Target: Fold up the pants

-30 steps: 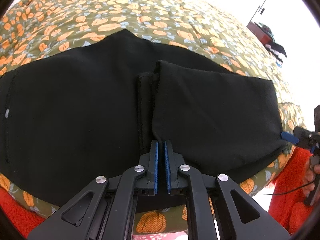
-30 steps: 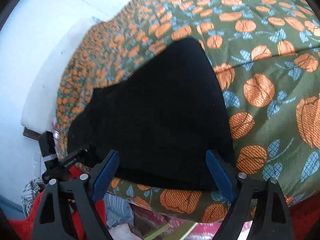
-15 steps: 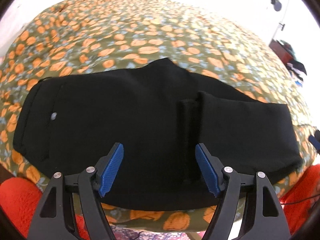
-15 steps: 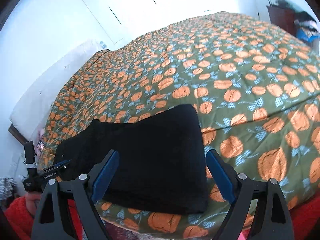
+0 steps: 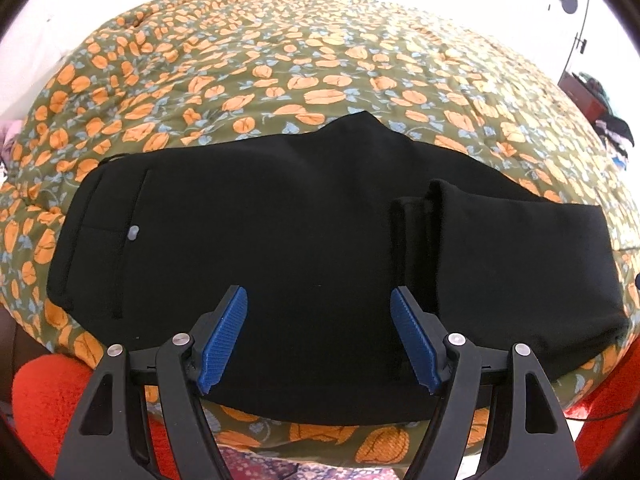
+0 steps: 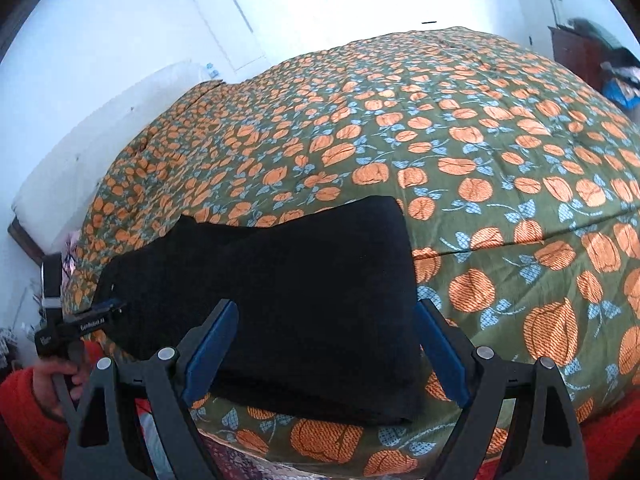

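Left wrist view, black pants (image 5: 280, 220) on floral bedspread (image 5: 320, 64) (cluttered dresser (image 5: 592, 96) behind), both claws spread, empty.

The left tool (image 5: 319, 340) tilts downward, blue pads spread wide and gripping nothing. The right tool (image 6: 326, 354) is likewise wide apart and empty, a red-sleeved hand (image 6: 56, 376) gripping the left handle.

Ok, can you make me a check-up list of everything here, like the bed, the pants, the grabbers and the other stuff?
Surface: bed under a pumpkin-print quilt.
Job's things: black pants lie flat near the front edge, leg end folded over on top.
Clutter: nothing seen on the quilt.
Grippers: left gripper open, empty; right gripper open, empty.
Cables: thin dark wire at the lower right.
Surroundings: white wall, dark dresser piled with clothes, red sleeve.
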The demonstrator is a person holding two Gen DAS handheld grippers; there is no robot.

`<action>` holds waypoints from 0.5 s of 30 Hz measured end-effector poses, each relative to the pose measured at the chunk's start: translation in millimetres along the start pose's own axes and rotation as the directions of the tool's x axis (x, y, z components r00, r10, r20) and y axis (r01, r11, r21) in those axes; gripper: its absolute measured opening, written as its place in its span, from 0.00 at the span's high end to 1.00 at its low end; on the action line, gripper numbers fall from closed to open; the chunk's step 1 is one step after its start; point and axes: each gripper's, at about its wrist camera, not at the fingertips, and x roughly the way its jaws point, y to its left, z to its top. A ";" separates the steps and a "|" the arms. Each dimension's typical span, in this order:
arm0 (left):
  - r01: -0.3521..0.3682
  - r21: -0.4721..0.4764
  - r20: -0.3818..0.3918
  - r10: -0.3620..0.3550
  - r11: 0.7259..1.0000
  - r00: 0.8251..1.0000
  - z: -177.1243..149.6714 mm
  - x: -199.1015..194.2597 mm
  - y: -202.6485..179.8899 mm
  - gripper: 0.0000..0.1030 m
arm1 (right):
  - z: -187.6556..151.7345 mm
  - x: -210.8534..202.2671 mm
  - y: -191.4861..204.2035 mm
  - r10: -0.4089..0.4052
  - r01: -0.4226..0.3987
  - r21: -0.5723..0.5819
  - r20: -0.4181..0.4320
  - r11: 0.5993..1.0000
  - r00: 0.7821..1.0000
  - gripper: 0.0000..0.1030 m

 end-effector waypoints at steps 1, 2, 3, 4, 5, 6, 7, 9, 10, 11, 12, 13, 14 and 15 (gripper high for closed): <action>-0.003 -0.001 -0.001 0.003 1.000 1.000 -0.4 -0.2 0.1 0.26 | -0.4 1.3 1.6 0.001 -0.001 -0.010 -0.003 1.000 1.000 0.14; -0.006 -0.003 -0.002 0.006 1.000 1.000 -0.6 -0.1 0.8 0.26 | -0.8 2.5 3.8 0.003 -0.003 -0.020 -0.008 1.000 1.000 0.14; -0.008 -0.005 -0.003 0.008 1.000 1.000 -0.8 0.2 1.6 0.26 | -1.5 3.8 5.7 0.004 -0.004 -0.028 -0.012 1.000 1.000 0.14; -0.009 -0.009 -0.004 0.009 1.000 1.000 -1.0 0.4 2.9 0.26 | -2.3 5.0 7.2 0.004 -0.004 -0.036 -0.016 0.999 1.000 0.14; -0.011 -0.013 -0.003 0.011 1.000 1.000 -0.9 0.1 4.3 0.26 | -3.0 6.2 8.6 0.005 -0.006 -0.043 -0.020 0.999 1.000 0.14; -0.012 -0.019 0.000 0.012 1.000 1.000 -0.5 -0.4 6.6 0.26 | -3.6 7.3 9.8 0.006 -0.007 -0.049 -0.025 0.999 1.000 0.14; -0.016 -0.029 0.004 0.016 0.999 1.000 0.2 -1.3 10.5 0.26 | -4.1 7.7 10.5 0.006 -0.008 -0.051 -0.027 0.999 1.000 0.14; -0.020 -0.069 0.016 0.022 0.997 1.000 2.2 -3.6 24.5 0.26 | -4.6 8.5 11.7 0.009 -0.010 -0.057 -0.030 0.998 0.999 0.14; -0.021 -0.096 0.021 0.023 0.995 1.000 2.8 -4.8 33.1 0.26 | -4.7 8.8 12.0 0.009 -0.011 -0.058 -0.031 0.998 0.999 0.14; -0.022 -0.136 0.026 0.025 0.990 0.999 3.4 -6.1 46.1 0.26 | -4.4 9.4 12.2 0.010 -0.012 -0.059 -0.031 0.998 0.999 0.14; -0.023 -0.174 0.030 0.029 0.984 0.999 3.4 -7.5 58.9 0.26 | -4.1 10.3 12.2 0.010 -0.012 -0.059 -0.034 0.998 0.999 0.14; -0.029 -0.223 0.036 0.038 0.974 0.999 2.8 -9.7 75.9 0.26 | -3.7 11.5 12.8 0.011 -0.013 -0.058 -0.036 0.998 0.999 0.14; -0.036 -0.269 0.044 0.049 0.962 0.998 1.6 -12.4 91.9 0.26 | -3.2 13.0 12.9 0.015 -0.017 -0.056 -0.039 0.998 0.999 0.14; -0.041 -0.334 0.055 0.063 0.942 0.997 -0.4 -16.3 112.9 0.26 | -2.7 14.8 13.2 0.019 -0.022 -0.054 -0.042 0.998 0.999 0.14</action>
